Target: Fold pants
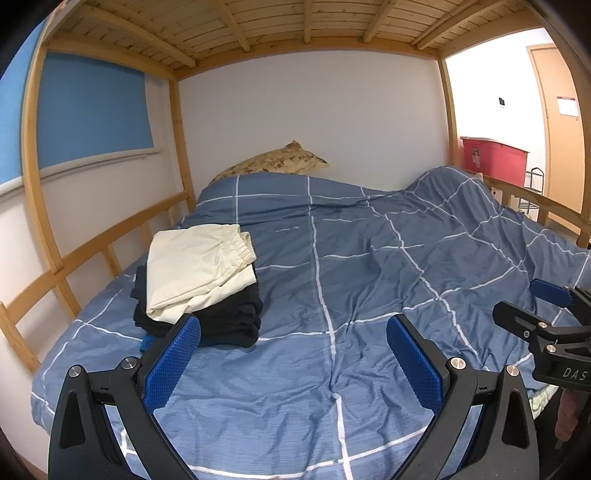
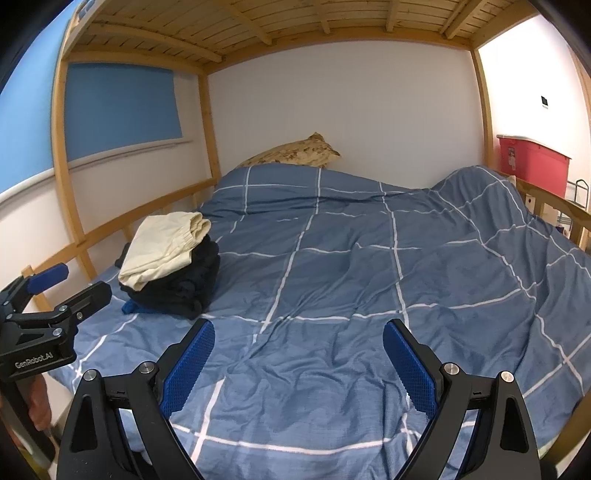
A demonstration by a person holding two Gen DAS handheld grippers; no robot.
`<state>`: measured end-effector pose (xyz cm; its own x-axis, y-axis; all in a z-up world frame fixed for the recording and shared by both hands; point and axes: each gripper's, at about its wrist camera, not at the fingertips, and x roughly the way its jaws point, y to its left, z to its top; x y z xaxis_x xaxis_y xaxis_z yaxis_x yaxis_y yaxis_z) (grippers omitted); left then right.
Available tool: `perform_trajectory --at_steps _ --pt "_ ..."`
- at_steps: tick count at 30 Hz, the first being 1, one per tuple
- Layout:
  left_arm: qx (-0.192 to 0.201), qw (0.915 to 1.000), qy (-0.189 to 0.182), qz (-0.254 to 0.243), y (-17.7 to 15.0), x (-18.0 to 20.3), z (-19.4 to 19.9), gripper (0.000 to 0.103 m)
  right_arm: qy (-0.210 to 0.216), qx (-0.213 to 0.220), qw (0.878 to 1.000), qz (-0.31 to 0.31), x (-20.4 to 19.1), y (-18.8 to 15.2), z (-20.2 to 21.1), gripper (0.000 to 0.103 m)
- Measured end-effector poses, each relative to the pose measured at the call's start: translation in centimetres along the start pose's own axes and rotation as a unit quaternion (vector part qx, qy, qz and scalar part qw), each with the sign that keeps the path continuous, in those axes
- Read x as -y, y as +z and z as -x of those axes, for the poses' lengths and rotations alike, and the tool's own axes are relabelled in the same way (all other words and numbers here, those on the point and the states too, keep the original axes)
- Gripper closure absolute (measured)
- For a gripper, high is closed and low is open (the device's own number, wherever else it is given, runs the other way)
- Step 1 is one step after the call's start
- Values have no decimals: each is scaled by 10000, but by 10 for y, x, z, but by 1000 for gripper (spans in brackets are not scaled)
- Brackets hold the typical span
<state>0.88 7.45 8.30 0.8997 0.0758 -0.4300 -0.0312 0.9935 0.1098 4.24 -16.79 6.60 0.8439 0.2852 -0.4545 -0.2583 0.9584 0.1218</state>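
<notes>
A stack of folded clothes lies on the left side of the bed. Cream pants with an elastic waistband lie folded on top of folded black garments, with a bit of blue cloth under them. The stack also shows in the right wrist view, cream pants on black garments. My left gripper is open and empty above the blue checked duvet, its left finger just in front of the stack. My right gripper is open and empty over the duvet, right of the stack.
A patterned pillow lies at the head by the white wall. Wooden bunk rails run along the left side and a rail along the right. The upper bunk's slats are overhead. A red bin stands beyond the bed.
</notes>
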Motion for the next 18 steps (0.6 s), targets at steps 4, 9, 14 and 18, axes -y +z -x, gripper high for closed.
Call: perform_trajectory --at_steps 4,9,14,18 --pt "7 10000 -25 53 1 0 0 1 -14 6 10000 -15 1 1 0 9" --pt "15 9999 -43 119 1 -1 0 1 -22 15 10000 -24 3 1 1 9" --pt "22 9999 -64 138 0 -2 -1 1 -17 -4 10000 -21 3 1 0 9" --pt "72 9999 3 129 0 -2 0 1 -14 -10 10000 -23 3 1 0 9"
